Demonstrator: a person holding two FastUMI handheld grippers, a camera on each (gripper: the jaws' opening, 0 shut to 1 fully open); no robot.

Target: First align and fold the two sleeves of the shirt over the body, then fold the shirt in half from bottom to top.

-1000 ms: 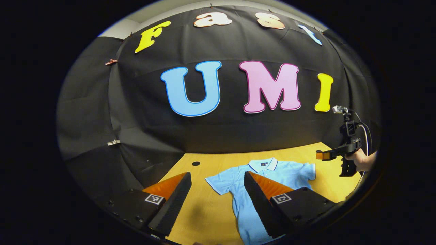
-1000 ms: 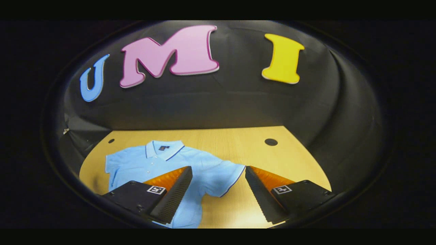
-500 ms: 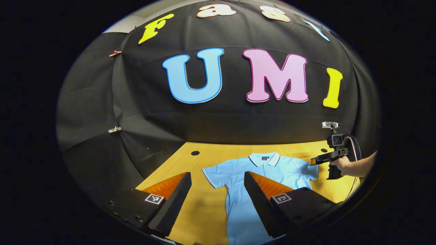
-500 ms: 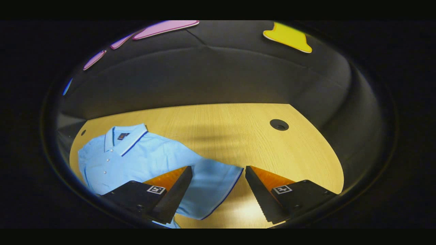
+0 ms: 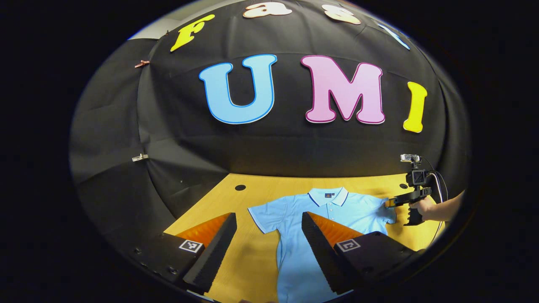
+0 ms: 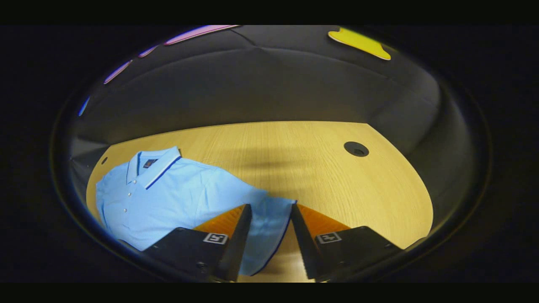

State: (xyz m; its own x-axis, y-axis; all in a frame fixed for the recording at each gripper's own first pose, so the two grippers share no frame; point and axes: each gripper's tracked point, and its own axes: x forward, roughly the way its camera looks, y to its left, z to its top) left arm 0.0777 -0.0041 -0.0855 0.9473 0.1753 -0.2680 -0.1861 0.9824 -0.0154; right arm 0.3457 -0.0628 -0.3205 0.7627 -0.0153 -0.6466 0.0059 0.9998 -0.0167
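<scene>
Fingers (image 5: 219, 248) of the left gripper (image 5: 269, 252) stand wide apart, two of them, hanging above the near part of the pale wooden worktop (image 5: 252, 261) with nothing between them; one finger sits over bare wood, the other over the body of the one light blue short-sleeved polo shirt (image 5: 303, 219). That shirt lies flat and face up on the worktop, white-edged collar (image 5: 327, 195) toward the black cloth wall (image 5: 269, 151), both sleeves spread out to the sides, hem toward the camera. Over on the far side, the right gripper (image 5: 389, 203), held in a person's hand (image 5: 421, 207), has its tips right at the shirt's right sleeve (image 5: 385, 212). From the right gripper view, its two fingers (image 6: 240, 235) have a narrow gap between them, straddling the blue-trimmed sleeve (image 6: 269, 227), gripper (image 6: 269, 235) low over the cloth; the fingers are not pressed together, and whether they touch the fabric I cannot tell. Two round dark holes in the worktop show, one (image 6: 356, 148) well clear of the shirt, one (image 6: 104, 160) near the collar side. A row of small buttons (image 6: 126, 198) runs down the placket.
</scene>
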